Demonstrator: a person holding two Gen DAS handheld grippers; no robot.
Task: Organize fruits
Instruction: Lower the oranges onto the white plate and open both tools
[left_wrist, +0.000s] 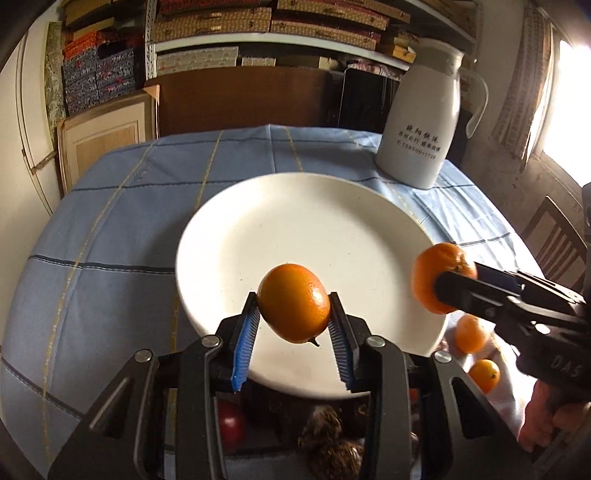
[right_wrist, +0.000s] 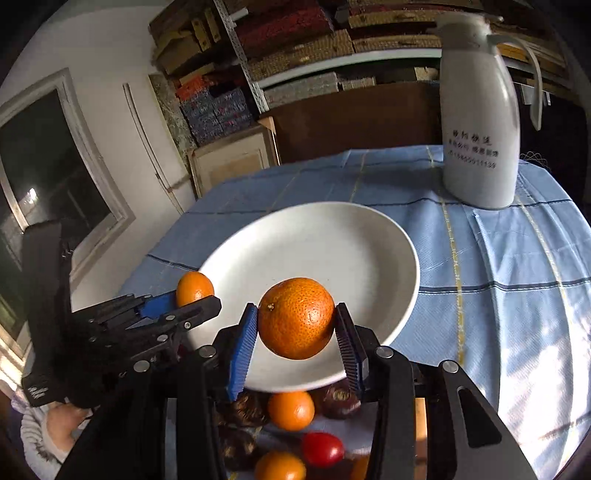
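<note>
Your left claw (left_wrist: 293, 317) pinches a smooth orange (left_wrist: 293, 308) and your right claw (right_wrist: 297, 325) a rougher one (right_wrist: 296, 317). You hold both above the plate (left_wrist: 295, 229) at frame centre, likely for setting down there, while loose fruit (right_wrist: 291, 410) waits lower down.

The left gripper (left_wrist: 293, 317) reaches forward, its blue-padded fingers (left_wrist: 245, 338) pressed against something round held between them. The right gripper (right_wrist: 297, 325) sits just beside it on the right, clamped the same way.

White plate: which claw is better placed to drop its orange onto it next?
Left, narrowly. The left claw holds its orange over the white plate's near part; the right claw holds its orange by the near right rim.
</note>
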